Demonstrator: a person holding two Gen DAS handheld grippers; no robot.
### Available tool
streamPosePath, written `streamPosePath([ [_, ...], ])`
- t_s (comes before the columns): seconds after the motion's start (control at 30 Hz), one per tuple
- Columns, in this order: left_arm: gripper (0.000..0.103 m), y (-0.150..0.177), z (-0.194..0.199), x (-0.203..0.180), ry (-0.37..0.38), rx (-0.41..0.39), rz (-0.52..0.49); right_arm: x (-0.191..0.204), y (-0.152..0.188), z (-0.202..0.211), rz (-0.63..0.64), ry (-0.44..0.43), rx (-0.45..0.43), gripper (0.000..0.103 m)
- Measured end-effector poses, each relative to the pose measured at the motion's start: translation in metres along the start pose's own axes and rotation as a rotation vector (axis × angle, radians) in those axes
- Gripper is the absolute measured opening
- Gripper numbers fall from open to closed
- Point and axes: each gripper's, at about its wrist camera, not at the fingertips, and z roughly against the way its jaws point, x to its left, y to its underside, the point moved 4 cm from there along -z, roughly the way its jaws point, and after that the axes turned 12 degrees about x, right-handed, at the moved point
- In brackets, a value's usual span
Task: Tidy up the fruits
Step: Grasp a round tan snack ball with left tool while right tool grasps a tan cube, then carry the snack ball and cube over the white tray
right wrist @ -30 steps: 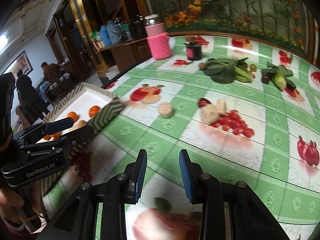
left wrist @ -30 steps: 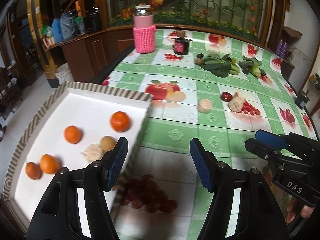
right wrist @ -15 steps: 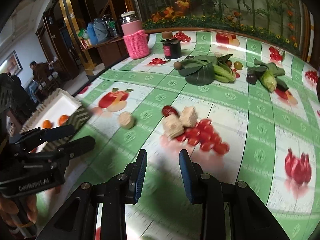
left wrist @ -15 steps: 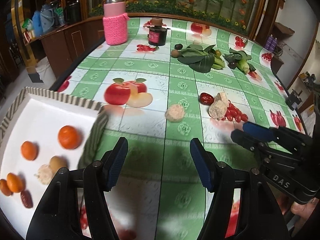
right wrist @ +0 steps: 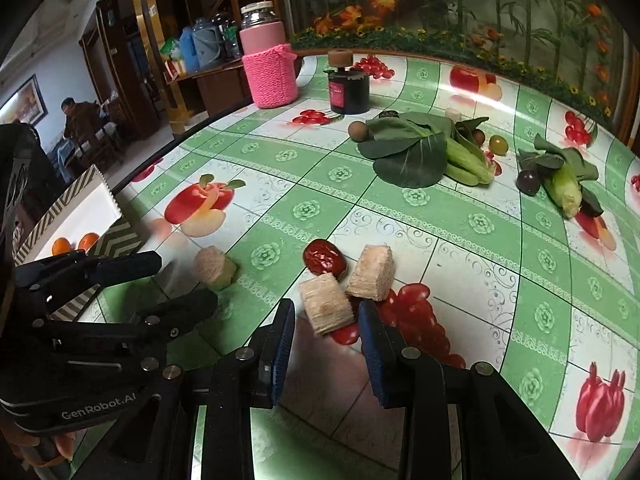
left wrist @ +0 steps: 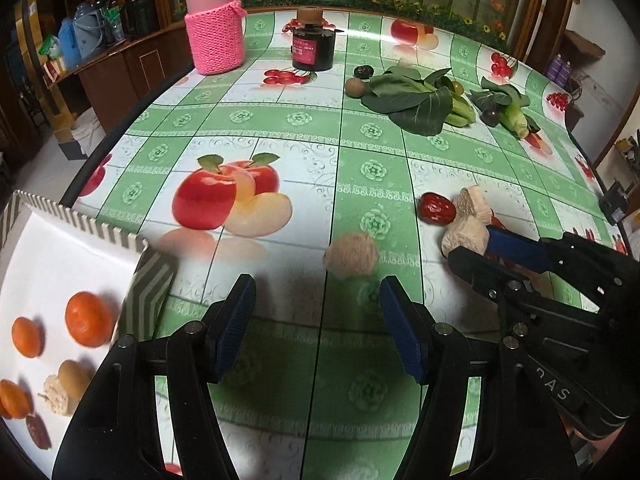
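Observation:
A white tray (left wrist: 48, 264) with a striped rim sits at the table's left edge and holds several small oranges (left wrist: 86, 319), a longan, a pale chunk and a red date. My left gripper (left wrist: 316, 304) is open and empty, just short of a pale cut fruit piece (left wrist: 351, 255). My right gripper (right wrist: 326, 322) is open with a pale fruit block (right wrist: 326, 302) at its fingertips. A second block (right wrist: 372, 266) and a red date (right wrist: 325, 258) lie just beyond it. The tray also shows in the right wrist view (right wrist: 76, 216).
A pink-sleeved jar (left wrist: 215, 26) and a dark jar (left wrist: 313, 44) stand at the back. Leafy greens (right wrist: 412, 148), corn (right wrist: 566, 184), a dark plum (right wrist: 528, 181) and small round fruits (right wrist: 357, 131) lie at the back right. The tablecloth carries printed fruit pictures.
Both grippers have moved forward and right, away from the tray. The left now faces the pale piece. The right has closed in on the fruit blocks.

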Motion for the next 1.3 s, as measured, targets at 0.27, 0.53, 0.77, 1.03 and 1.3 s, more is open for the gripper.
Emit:
streamPosePath([
  [0.27,0.045,-0.010,-0.008,-0.001,0.000,-0.025,-0.010,-0.003,0.003,0.000,-0.011,-0.038,-0.004,0.025],
  [0.53,0.027,-0.001,0.003,0.007,0.041,-0.037,-0.001,-0.003,0.012,0.024,-0.046,-0.080,-0.037,0.024],
  [0.77,0.027,0.027,0.034,0.014,0.104,-0.059,-0.010,0.022,0.027,0.051,-0.025,-0.099,-0.083,0.024],
  [1.03,0.027,0.057,0.066,0.038,0.078,-0.086,-0.001,0.052,0.043,0.061,-0.023,-0.140,-0.104,0.024],
  [1.3,0.027,0.087,0.096,0.081,-0.016,-0.138,0.026,0.092,0.048,0.063,0.016,-0.184,-0.111,0.024],
])
